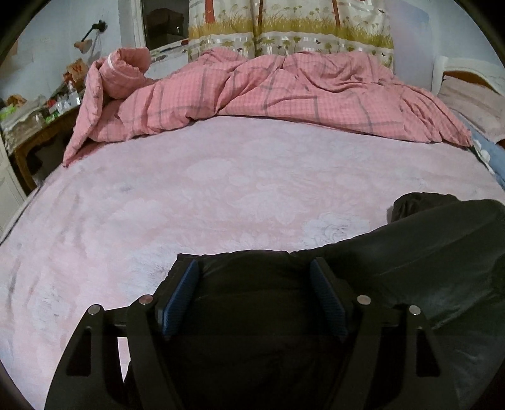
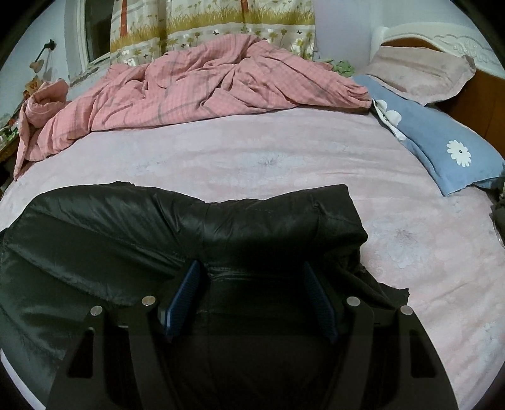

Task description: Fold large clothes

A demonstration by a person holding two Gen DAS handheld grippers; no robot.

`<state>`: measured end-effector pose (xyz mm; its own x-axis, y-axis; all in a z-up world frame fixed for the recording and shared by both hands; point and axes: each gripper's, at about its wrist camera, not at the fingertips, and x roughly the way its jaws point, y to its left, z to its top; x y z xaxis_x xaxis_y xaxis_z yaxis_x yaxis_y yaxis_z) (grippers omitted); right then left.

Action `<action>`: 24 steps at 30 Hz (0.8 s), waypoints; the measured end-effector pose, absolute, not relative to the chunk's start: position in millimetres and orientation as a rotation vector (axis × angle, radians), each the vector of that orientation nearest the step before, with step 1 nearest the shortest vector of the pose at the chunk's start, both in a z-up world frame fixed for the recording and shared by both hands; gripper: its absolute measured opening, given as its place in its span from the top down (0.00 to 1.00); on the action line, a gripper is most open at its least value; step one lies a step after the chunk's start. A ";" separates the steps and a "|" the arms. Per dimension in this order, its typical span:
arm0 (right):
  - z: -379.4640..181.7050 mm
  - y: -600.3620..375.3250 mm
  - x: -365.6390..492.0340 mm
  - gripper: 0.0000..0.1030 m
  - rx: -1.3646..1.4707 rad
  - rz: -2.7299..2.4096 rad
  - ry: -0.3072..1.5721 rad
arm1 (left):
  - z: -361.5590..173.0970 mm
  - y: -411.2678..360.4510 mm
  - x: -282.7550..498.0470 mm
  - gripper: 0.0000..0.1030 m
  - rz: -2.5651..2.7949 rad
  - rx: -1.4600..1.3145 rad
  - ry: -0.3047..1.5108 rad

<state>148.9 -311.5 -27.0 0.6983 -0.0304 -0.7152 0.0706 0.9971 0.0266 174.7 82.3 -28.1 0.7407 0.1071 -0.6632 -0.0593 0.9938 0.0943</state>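
A wide bed fills the room, its pale pink sheet [image 1: 195, 202] woven with a faint flower pattern and lying fairly smooth across the middle. Along the far side a pink checked duvet [image 1: 284, 91] is heaped in rumpled folds from one edge of the bed to the other, and behind it hangs a curtain [image 1: 284, 28] printed with grass and tree trunks, next to a dark window. Off the bed's left end stands a cluttered wooden table [image 1: 34, 126] with a small lamp fixed to the wall above it. At the right end, against a white and wood headboard [image 2: 442, 38], lie a pale pink pillow [image 2: 419, 72] and a blue pillow [image 2: 442, 148] with white daisies. On the near part of the sheet lies the black jacket [image 2: 132, 227], shiny and padded, spread broadly from left to right with its far edge bunched into a thick roll. The left gripper [image 1: 254, 268] sits over the jacket's left end with its blue pads well apart, dark cloth between them but not pinched. The right gripper [image 2: 251, 268] stands just as wide over a stitched seam, gripping nothing.
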 end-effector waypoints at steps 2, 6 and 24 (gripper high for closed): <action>-27.1 -311.2 149.0 0.33 0.053 -0.056 0.796 | -28.2 82.7 175.3 0.29 0.091 0.066 0.733; -26.4 -311.1 149.0 0.33 0.053 -0.057 0.794 | -26.9 84.0 175.1 0.29 0.090 0.069 0.728; 59.7 -300.5 70.4 0.33 0.194 0.034 0.473 | 58.0 -3.1 21.2 0.61 -0.399 -0.004 0.383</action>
